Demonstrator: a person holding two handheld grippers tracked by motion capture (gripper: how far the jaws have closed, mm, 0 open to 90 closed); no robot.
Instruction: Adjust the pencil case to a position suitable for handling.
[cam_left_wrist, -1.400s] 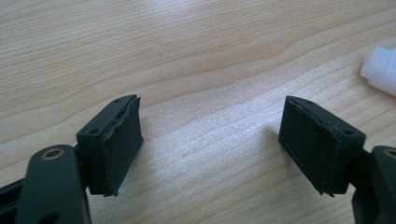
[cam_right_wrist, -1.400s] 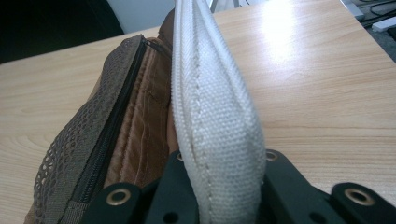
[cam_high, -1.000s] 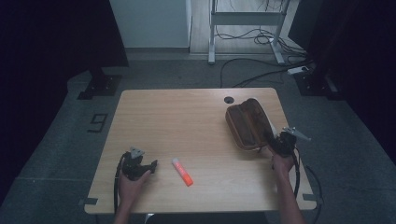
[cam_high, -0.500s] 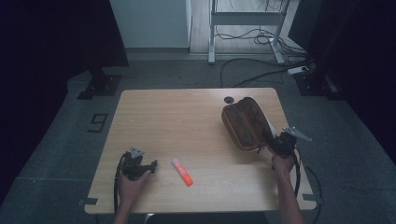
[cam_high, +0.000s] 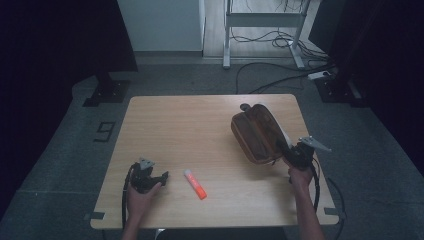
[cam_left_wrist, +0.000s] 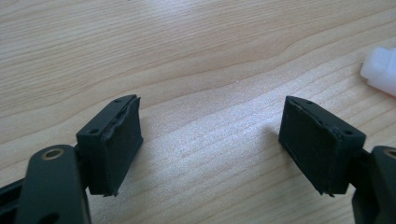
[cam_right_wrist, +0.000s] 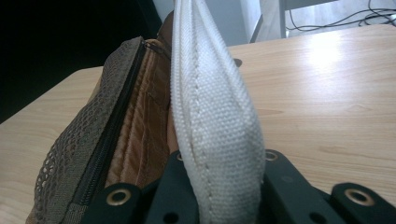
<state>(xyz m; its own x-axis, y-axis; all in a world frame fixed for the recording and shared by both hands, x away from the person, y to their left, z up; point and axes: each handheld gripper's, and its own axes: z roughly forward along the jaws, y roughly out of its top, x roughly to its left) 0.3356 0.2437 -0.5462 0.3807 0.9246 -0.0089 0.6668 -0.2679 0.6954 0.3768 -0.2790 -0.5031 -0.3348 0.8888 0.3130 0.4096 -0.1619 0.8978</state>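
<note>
risk was slip: right gripper (cam_high: 291, 154) jaws clamped just on pouch (cam_high: 255, 132) white edge (cam_right_wrist: 212, 116), fabric could pull free. left gripper (cam_high: 161, 178) jaws apart, idle nr marker (cam_high: 195, 183).

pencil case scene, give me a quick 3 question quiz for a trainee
1. True or false: the left gripper is holding the orange marker.
2. Which side of the pencil case does the right gripper grip? A) the brown mesh side B) the white fabric side C) the zip pull
3. Fill in: the pencil case lies unzipped and ____ on the table.

Key
1. False: its fingers are apart over bare wood, the marker beside them.
2. B: the fingers are closed on the white fabric side.
3. open, with its brown lining showing.
</note>
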